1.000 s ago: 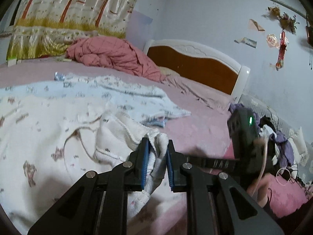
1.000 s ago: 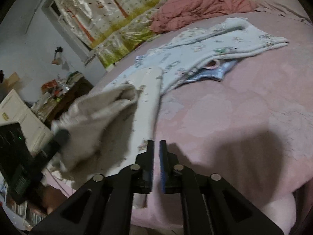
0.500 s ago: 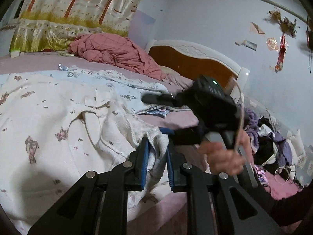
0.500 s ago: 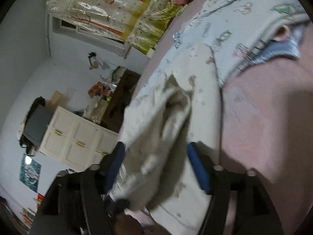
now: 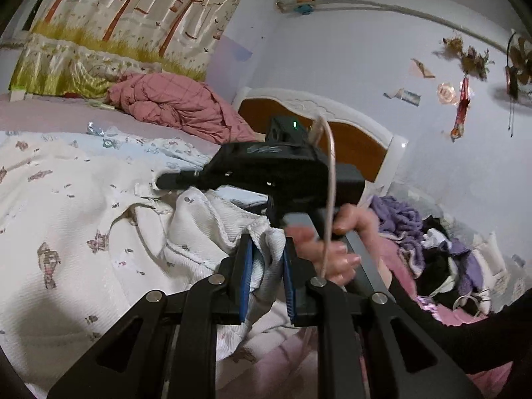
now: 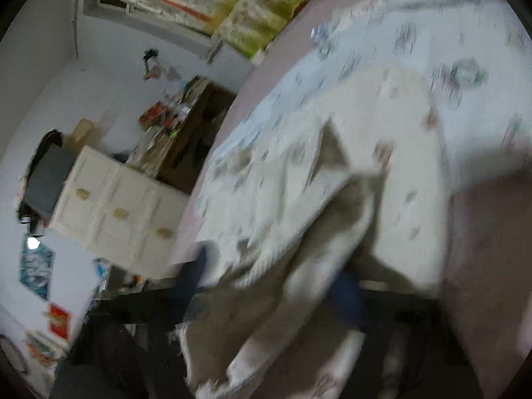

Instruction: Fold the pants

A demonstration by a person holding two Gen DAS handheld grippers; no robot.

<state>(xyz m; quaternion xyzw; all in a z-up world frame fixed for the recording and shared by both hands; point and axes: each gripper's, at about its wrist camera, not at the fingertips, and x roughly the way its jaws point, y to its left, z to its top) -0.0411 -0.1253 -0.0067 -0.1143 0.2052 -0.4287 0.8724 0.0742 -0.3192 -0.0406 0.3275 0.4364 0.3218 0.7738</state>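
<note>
White printed pants (image 5: 83, 232) lie spread on the pink bed. My left gripper (image 5: 267, 276) is shut on a bunched ribbed edge of the pants and holds it lifted near the bed's front edge. The right gripper's body (image 5: 276, 169) shows in the left wrist view just behind that lifted edge, held by a hand. In the blurred right wrist view the right gripper (image 6: 272, 286) is open, its blue pads wide apart on either side of a hanging fold of the pants (image 6: 316, 232).
A light blue printed garment (image 5: 159, 149) lies behind the pants. A pink quilt (image 5: 173, 106) is heaped by the headboard (image 5: 359, 136). A pile of clothes (image 5: 442, 249) sits at the right. A white cabinet (image 6: 116, 206) stands beside the bed.
The right gripper opened and swung in from the right to the lifted pants edge. The left gripper kept its hold and moved slightly.
</note>
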